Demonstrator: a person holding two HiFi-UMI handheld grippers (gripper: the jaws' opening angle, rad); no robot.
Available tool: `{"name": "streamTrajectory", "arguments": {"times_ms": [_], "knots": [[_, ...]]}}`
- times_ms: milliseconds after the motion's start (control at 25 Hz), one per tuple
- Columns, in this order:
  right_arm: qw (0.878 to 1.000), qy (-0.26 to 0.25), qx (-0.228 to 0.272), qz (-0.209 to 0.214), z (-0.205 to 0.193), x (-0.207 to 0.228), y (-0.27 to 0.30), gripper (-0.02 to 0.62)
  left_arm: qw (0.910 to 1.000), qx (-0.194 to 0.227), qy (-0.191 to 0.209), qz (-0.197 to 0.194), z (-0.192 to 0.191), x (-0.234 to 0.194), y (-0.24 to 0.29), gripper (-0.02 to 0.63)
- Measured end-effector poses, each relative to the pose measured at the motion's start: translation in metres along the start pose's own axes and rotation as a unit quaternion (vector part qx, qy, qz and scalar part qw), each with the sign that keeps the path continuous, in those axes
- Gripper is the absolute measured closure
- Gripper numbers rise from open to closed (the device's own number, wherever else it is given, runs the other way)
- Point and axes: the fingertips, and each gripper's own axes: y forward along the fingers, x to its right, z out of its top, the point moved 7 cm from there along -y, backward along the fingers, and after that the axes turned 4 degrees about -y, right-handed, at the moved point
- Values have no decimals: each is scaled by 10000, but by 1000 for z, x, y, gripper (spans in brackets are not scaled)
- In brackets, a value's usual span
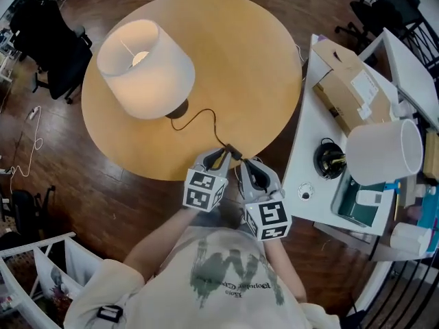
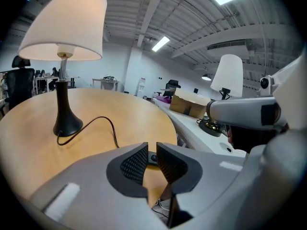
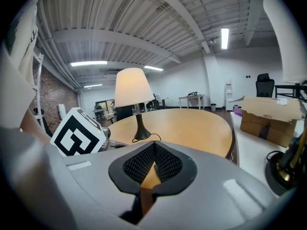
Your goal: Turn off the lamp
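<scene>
The lamp (image 1: 145,67) stands lit at the left of the round wooden table (image 1: 247,60), white shade glowing, black base (image 2: 66,123) below it. Its black cord (image 1: 202,118) runs to an inline switch (image 1: 233,151) at the table's near edge. My left gripper (image 1: 225,156) is at that edge, its jaws drawn close on the switch (image 2: 152,157), which shows in the narrow gap between the pads. Just to the right, my right gripper (image 1: 248,166) is shut with nothing in it, its pads (image 3: 144,164) meeting at the tips. The lamp (image 3: 133,87) shows lit in that view too.
A white desk (image 1: 309,136) adjoins the table on the right, carrying a cardboard box (image 1: 353,88), a second, unlit white lamp (image 1: 384,151) and small items. A black office chair (image 1: 48,40) stands at the far left, and a white rack (image 1: 41,266) at the bottom left.
</scene>
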Motion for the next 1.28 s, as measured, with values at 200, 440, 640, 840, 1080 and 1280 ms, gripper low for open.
{"name": "streamTrajectory", "arguments": {"times_ms": [200, 440, 640, 840, 1080, 1280], "knots": [[9993, 131, -105, -339, -7, 2, 4, 595, 9986, -346, 298, -252, -7, -7, 18, 559], [9973, 305, -194, -645, -17, 2, 3, 595, 9969, -454, 492, -411, -5, -9, 31, 535], [9960, 373, -230, -777, -20, 1, 1, 595, 9956, -557, 550, -523, -8, -10, 41, 525], [9950, 400, -187, -900, -19, 5, 2, 595, 9950, -631, 562, -535, -7, -11, 49, 525], [9949, 402, -189, -902, -18, 7, 6, 595, 9942, -693, 445, -687, -5, -9, 54, 597], [9955, 391, -182, -840, -15, 7, 10, 595, 9941, -748, 380, -691, -1, -12, 53, 606]]}}
